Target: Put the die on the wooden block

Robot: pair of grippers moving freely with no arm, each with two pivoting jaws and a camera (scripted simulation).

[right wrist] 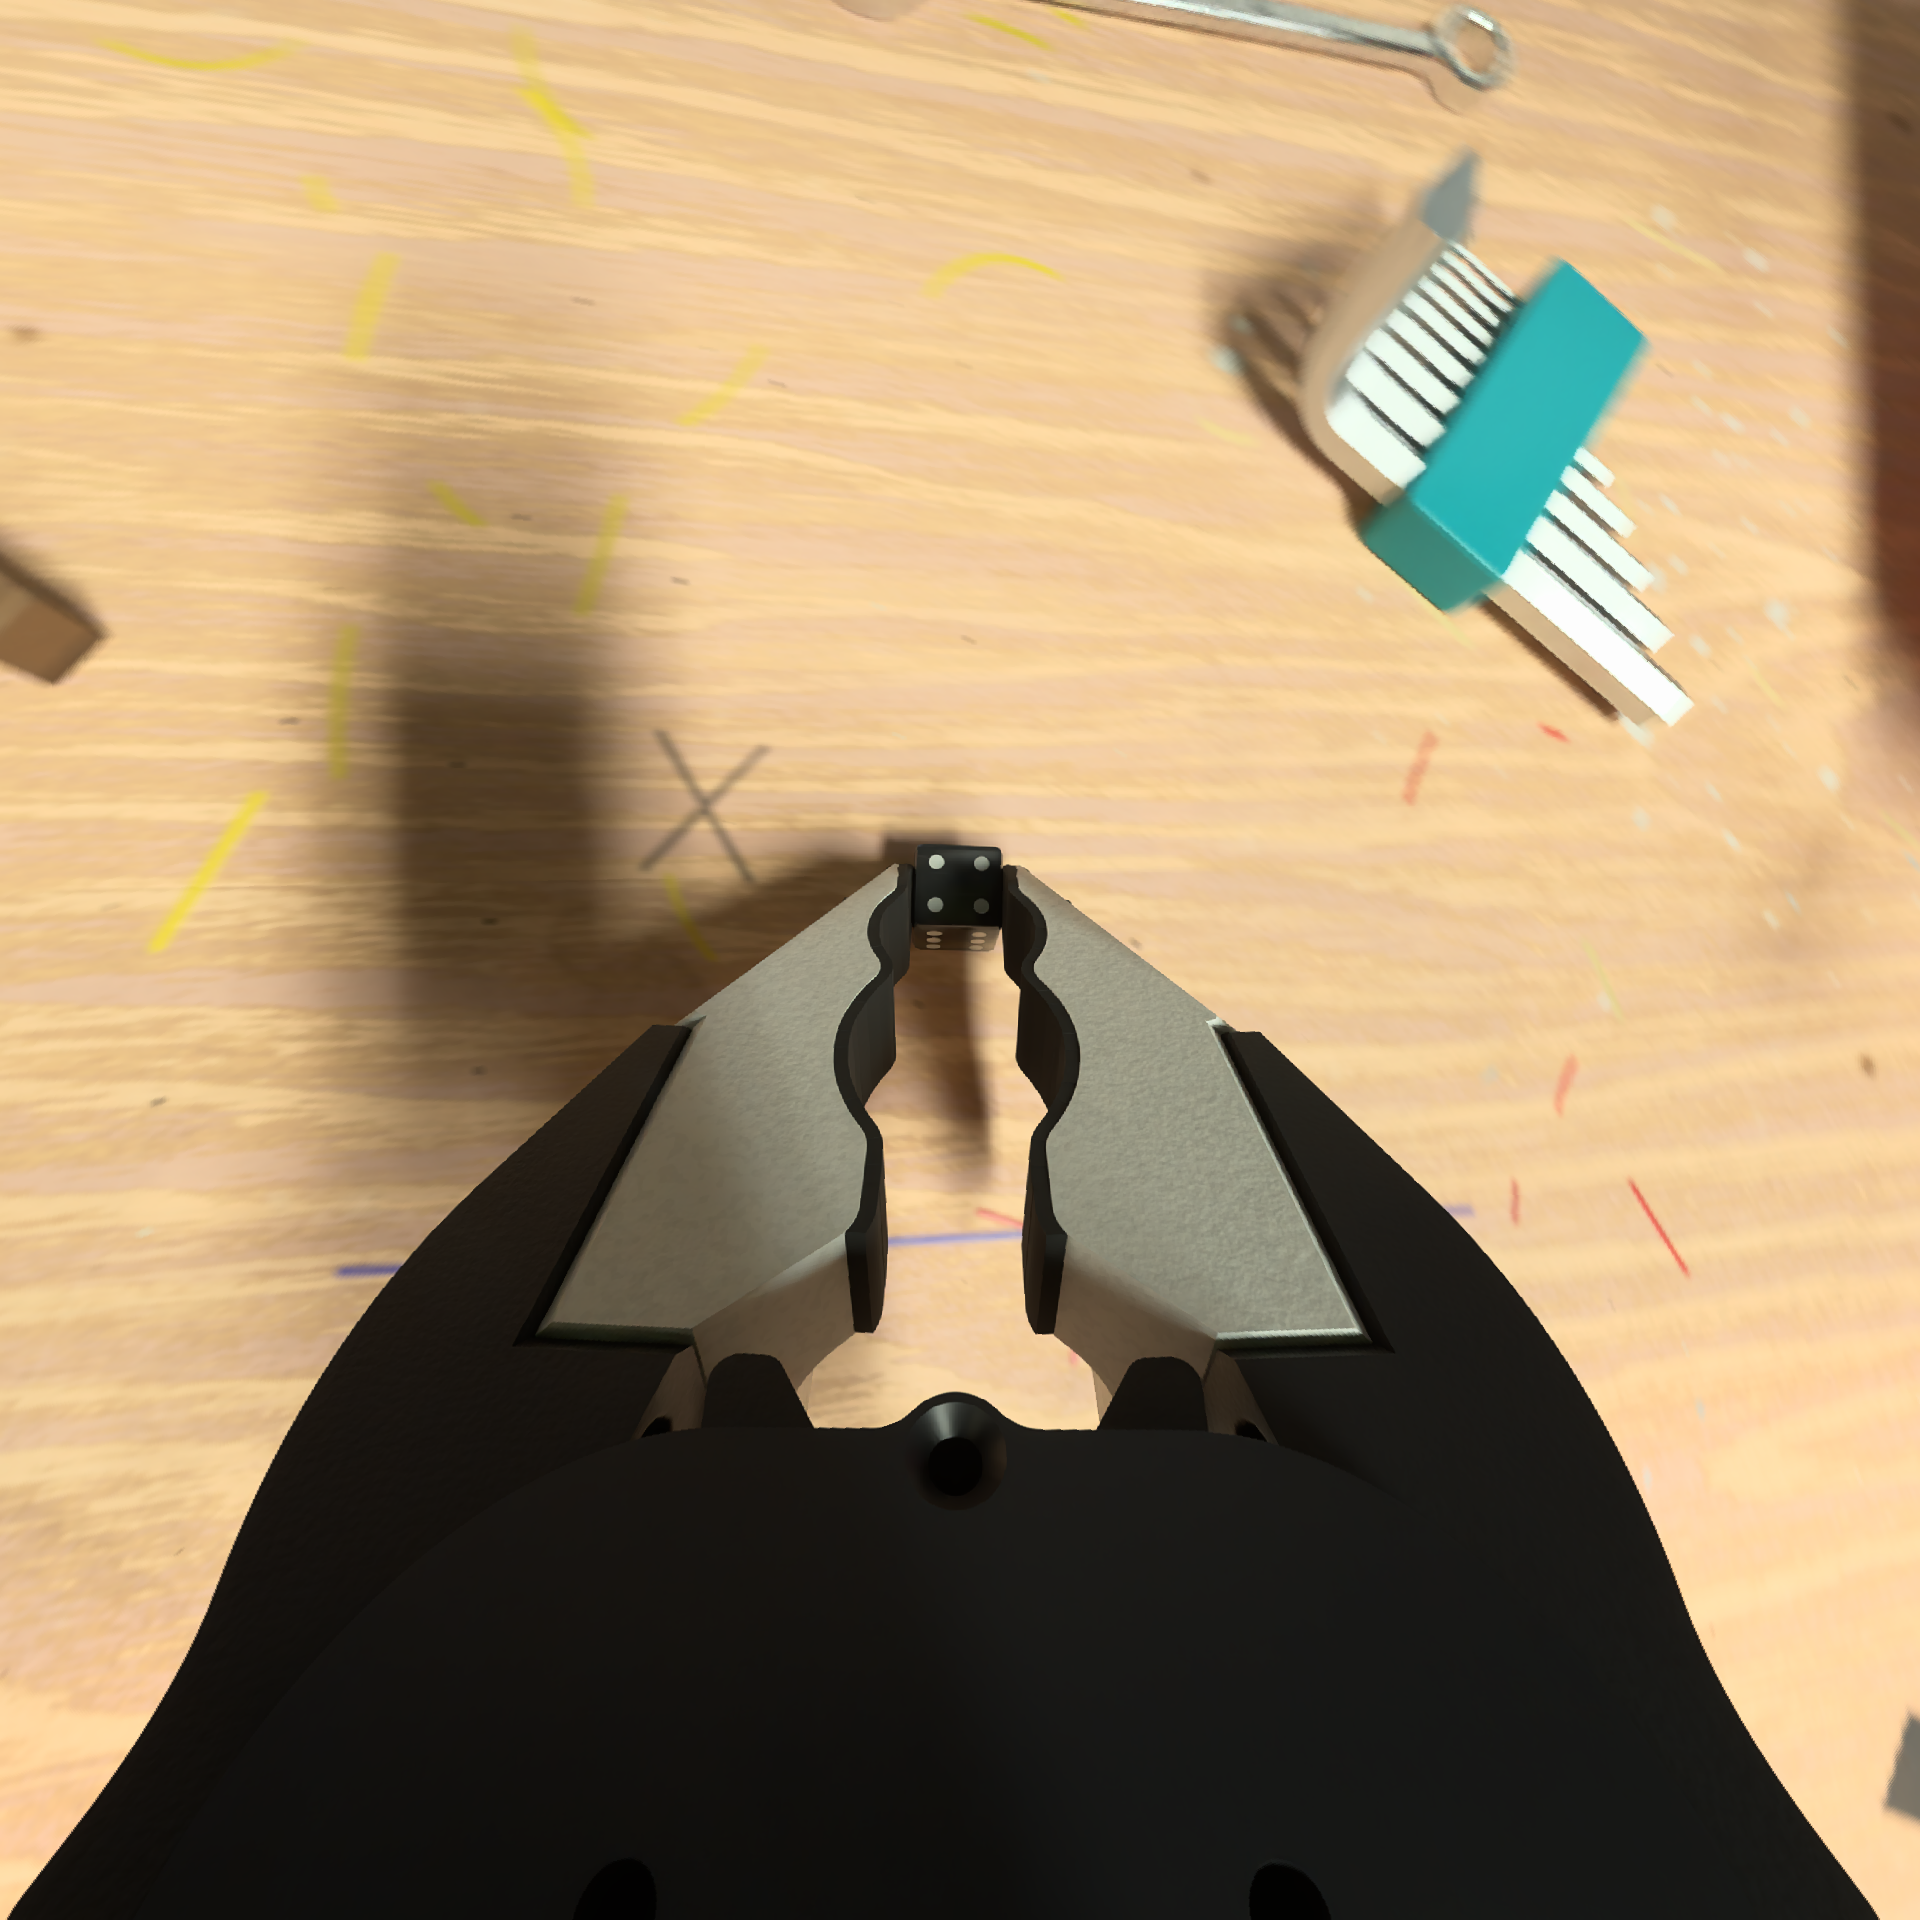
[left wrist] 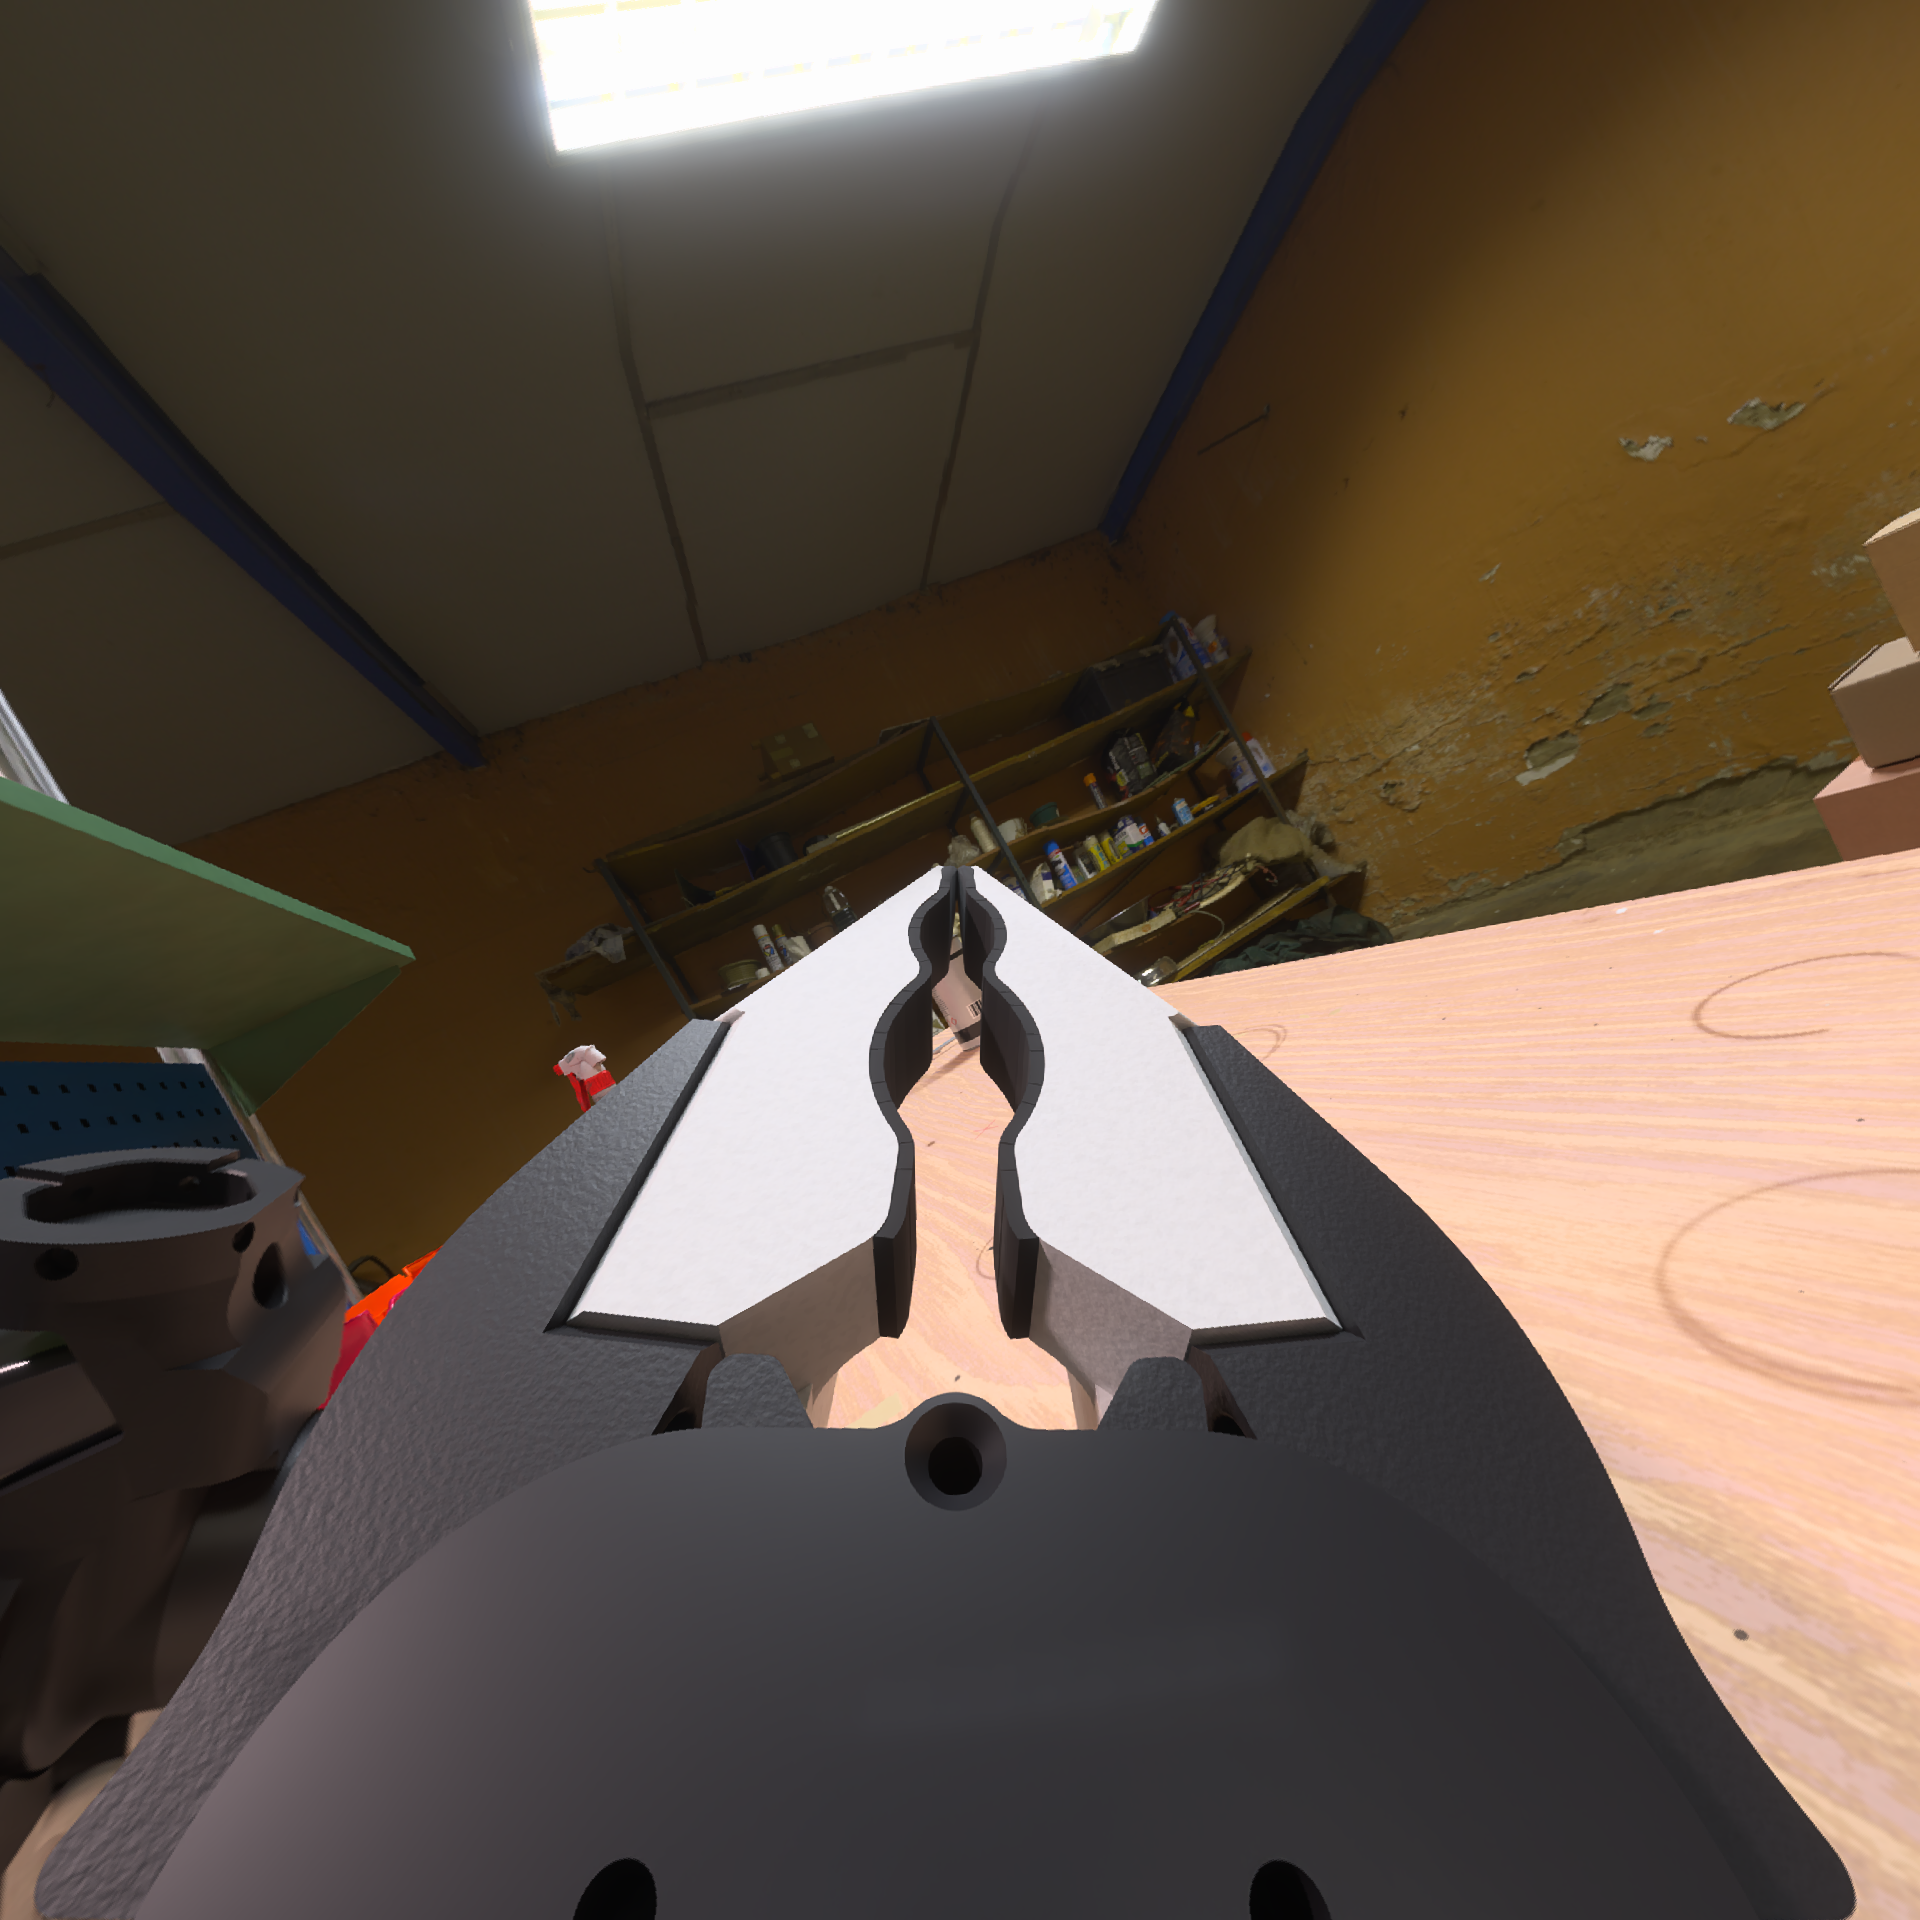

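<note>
1. Your right gripper (right wrist: 957, 883) is looking straight down at the wooden counter (right wrist: 1143, 935), and its fingers (right wrist: 790, 1060) are pinching a small black die (right wrist: 957, 883) with white pips right at their tips.
2. The die is sitting between the two tips, touching both, with a four-pip face turned toward the camera. Its shadow is falling on the counter below it, so it appears to be hanging clear of the surface.
3. At the far left edge of the right wrist view, a corner of the wooden block (right wrist: 42, 634) is showing, well apart from the die.
4. A pencilled cross (right wrist: 707, 810) is lying on the counter just to the left of the fingertips.
5. Up and to the right, a teal holder of hex keys (right wrist: 1507, 436) is resting on the counter, and a metal wrench (right wrist: 1351, 42) is lying near the top edge.
6. Your left gripper (left wrist: 954, 883) is pointing out across the counter (left wrist: 1558, 1143) toward a shelving rack (left wrist: 987, 810) against an orange wall. Its fingers (left wrist: 810, 1122) are drawn together until the tips all but meet, with nothing between them.
7. At the left edge of the left wrist view, a dark piece of equipment (left wrist: 145, 1247) is showing.
</note>
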